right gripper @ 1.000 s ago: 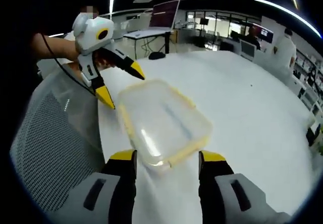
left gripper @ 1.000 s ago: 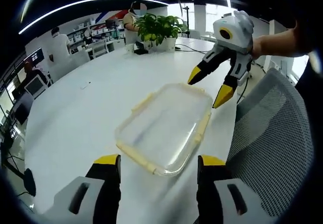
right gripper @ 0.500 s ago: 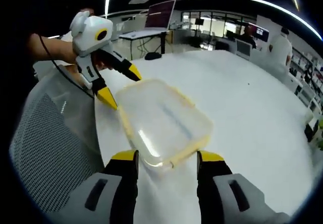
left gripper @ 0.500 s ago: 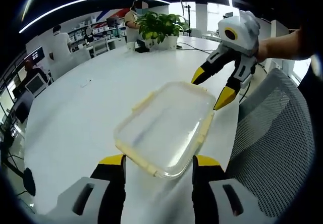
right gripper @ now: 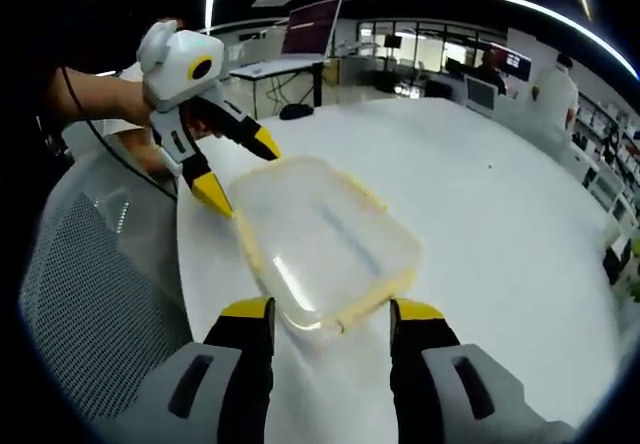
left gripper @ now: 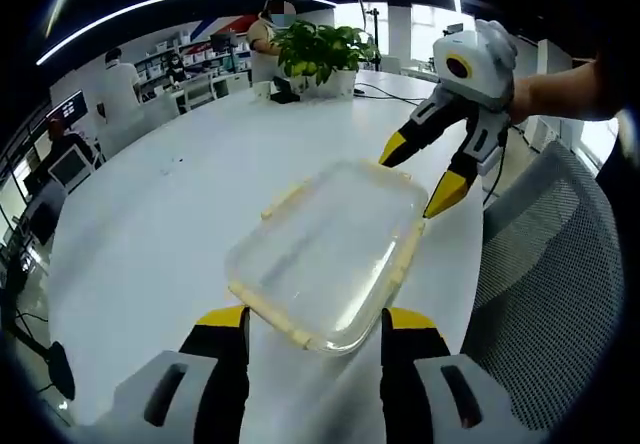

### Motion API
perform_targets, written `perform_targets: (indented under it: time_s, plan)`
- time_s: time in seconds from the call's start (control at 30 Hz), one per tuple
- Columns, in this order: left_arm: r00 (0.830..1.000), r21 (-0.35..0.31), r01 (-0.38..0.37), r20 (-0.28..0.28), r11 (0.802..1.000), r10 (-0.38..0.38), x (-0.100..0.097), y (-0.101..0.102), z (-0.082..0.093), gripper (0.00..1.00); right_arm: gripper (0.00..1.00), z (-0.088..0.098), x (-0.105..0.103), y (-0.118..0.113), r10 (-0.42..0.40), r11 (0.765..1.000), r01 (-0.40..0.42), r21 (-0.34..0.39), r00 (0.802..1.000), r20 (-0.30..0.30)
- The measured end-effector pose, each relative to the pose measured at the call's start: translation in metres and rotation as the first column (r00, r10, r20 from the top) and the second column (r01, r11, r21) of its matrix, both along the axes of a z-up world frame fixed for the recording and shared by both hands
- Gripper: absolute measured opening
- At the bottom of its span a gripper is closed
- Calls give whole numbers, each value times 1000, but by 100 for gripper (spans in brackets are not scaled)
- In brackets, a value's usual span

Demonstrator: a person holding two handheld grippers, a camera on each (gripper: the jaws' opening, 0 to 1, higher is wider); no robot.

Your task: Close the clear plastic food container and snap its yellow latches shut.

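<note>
The clear plastic container (left gripper: pixel 325 249) lies flat on the white table (left gripper: pixel 170 224), its lid resting on top, with pale yellow latches along its edges. Whether the latches are snapped I cannot tell. My left gripper (left gripper: pixel 312 324) is open, its yellow-tipped jaws straddling the container's near short end. My right gripper (left gripper: pixel 415 177) hangs open over the far right corner of the container. In the right gripper view the container (right gripper: pixel 325 239) sits between the open right gripper (right gripper: pixel 332 312) and the left gripper (right gripper: pixel 240 174), which is open at the far left corner.
A grey mesh chair (left gripper: pixel 545 264) stands against the table edge beside the container, also seen as the chair (right gripper: pixel 90 294). A potted plant (left gripper: pixel 315 59) stands at the table's far end. People and desks with monitors (right gripper: pixel 310 29) fill the room behind.
Both cameras have edged slightly closer to the container's ends. The container has not moved, and both grippers stay open.
</note>
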State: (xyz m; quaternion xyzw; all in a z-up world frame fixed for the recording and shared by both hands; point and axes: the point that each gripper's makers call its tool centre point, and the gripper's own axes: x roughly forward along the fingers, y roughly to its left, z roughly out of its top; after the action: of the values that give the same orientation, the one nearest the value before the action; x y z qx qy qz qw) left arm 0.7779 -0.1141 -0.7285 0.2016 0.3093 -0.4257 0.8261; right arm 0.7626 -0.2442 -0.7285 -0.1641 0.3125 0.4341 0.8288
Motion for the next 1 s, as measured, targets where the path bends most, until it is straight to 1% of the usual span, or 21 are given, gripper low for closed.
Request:
perform_targets:
  time_s: [0.33,0.47,0.6,1.0]
  plan:
    - [1000,4,0,-2,1000,0,21,-1,0,47,43,1,21,0,-7,1000,7,-1,1000,-1]
    - [1000,23,10,4,1000,-10,29,0,-2,45,43,0,30,0,-7,1000,7,-3,1000,-1]
    - [1000,16,5,2,1000,-5,37,-1,-1,45,43,-1,40,-1,-9,1000,9,-8,1000,-1]
    - [1000,25,1,-2,1000,-1,63,0,-2,45,43,-1,64,0,-10,1000,10,-17,1000,-1]
